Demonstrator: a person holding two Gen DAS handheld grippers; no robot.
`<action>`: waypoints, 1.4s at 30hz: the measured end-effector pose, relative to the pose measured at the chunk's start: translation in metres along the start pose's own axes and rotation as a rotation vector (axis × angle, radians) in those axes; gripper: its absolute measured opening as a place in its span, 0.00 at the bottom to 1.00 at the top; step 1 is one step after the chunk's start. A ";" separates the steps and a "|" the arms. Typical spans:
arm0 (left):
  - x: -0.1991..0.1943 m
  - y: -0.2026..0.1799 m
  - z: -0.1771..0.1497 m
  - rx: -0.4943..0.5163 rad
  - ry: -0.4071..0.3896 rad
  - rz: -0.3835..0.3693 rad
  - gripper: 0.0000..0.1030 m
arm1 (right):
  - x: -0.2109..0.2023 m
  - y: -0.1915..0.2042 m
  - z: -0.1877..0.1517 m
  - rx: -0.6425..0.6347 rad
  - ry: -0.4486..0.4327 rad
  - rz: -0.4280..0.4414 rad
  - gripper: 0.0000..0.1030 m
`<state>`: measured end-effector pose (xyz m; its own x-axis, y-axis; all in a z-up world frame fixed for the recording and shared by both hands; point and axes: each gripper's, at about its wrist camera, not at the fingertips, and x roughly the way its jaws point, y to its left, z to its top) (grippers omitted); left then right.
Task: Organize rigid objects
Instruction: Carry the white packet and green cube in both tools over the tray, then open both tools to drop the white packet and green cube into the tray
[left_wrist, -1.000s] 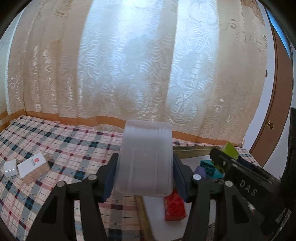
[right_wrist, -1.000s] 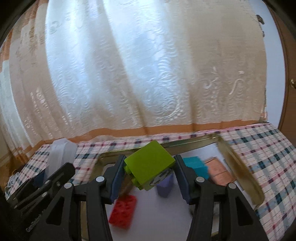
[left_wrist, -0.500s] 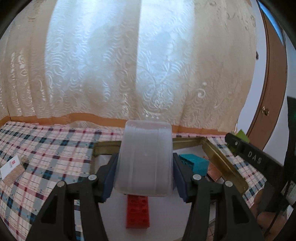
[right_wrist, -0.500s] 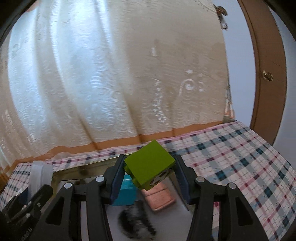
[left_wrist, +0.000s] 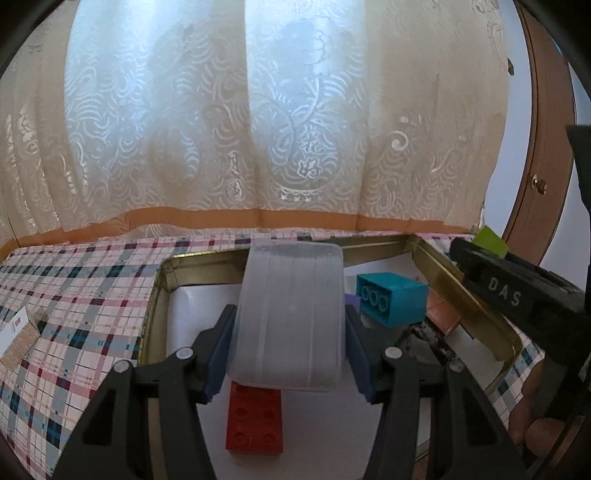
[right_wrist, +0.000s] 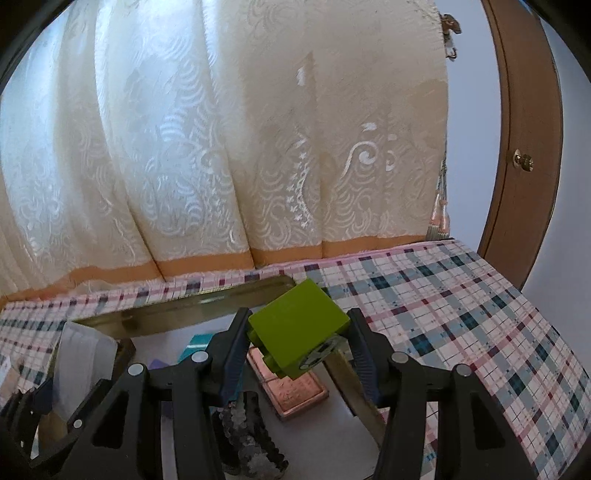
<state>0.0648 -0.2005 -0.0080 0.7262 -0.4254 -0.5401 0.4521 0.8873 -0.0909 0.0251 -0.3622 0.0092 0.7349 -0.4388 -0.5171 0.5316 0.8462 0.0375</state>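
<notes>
Between the left gripper's jaws sits a translucent ribbed plastic container, pinched on both sides and held above a gold-rimmed tray. Below the jaws, on the tray's white floor, lies a red brick; just beyond their right side stands a teal brick. The right gripper's jaws clamp a lime-green block, tilted, over the same tray. Beneath those jaws lie a copper-coloured tin and a dark, glittery object. A checked cloth covers the table around the tray.
</notes>
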 end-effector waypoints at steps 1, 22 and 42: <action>0.001 0.000 -0.001 0.002 0.006 0.001 0.54 | 0.001 0.002 -0.001 -0.007 0.005 -0.002 0.53; 0.009 -0.001 -0.003 0.023 0.034 0.023 0.54 | 0.017 0.014 -0.013 -0.021 0.092 0.028 0.54; -0.019 0.009 -0.001 -0.016 -0.114 0.131 1.00 | -0.037 0.004 -0.003 0.135 -0.185 0.078 0.78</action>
<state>0.0548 -0.1839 -0.0001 0.8331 -0.3221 -0.4496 0.3419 0.9389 -0.0391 -0.0010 -0.3415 0.0255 0.8341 -0.4316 -0.3435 0.5122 0.8371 0.1919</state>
